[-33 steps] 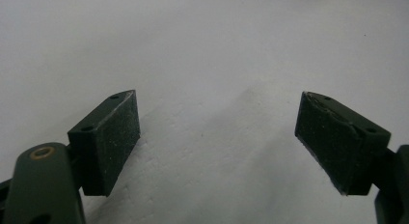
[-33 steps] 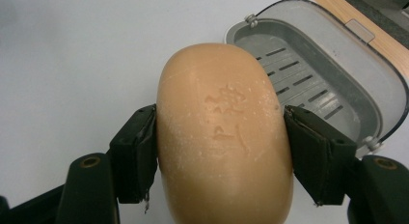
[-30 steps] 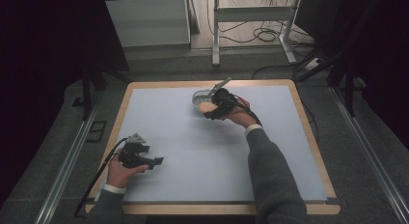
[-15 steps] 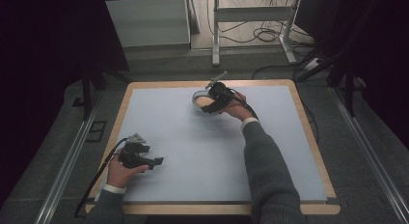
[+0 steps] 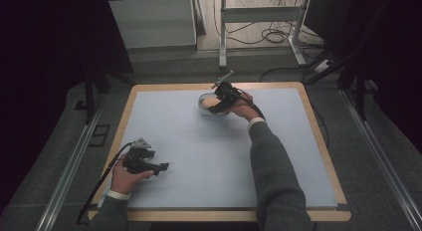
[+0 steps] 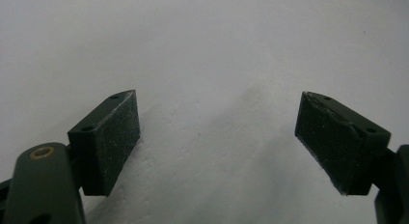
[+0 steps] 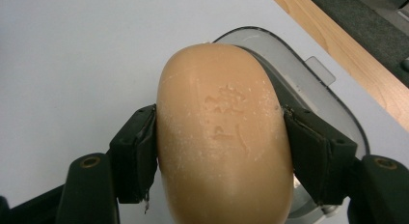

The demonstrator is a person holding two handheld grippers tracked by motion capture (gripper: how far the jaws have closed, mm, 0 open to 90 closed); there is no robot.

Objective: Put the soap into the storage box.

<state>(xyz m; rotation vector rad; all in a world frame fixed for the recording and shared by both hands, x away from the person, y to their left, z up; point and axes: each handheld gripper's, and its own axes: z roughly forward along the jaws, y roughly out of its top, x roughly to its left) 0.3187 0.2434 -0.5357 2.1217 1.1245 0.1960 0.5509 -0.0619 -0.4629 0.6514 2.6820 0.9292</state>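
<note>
A tan oval bar of soap [image 7: 224, 137] sits between the two pads of my right gripper [image 7: 219, 147], which is shut on its sides. Just beyond and under it lies a grey soap dish [image 7: 308, 84]. From above, the soap [image 5: 209, 103], the soap dish [image 5: 203, 98] and my right gripper [image 5: 217, 106] are at the far middle of the table. My left gripper [image 5: 161, 167] rests near the front left corner, held in a hand. Its pads [image 6: 113, 137] stand wide apart over bare surface, open with nothing between them.
The table has a pale blue-grey mat [image 5: 199, 151] with a wooden rim [image 5: 323, 141]. Metal table legs and cables [image 5: 268, 34] stand on the floor beyond the far edge. Rails [image 5: 69, 166] run along both sides.
The right hand has turned at the dish, and its gripper now points down-left with the soap held in it. The left gripper has stayed put.
</note>
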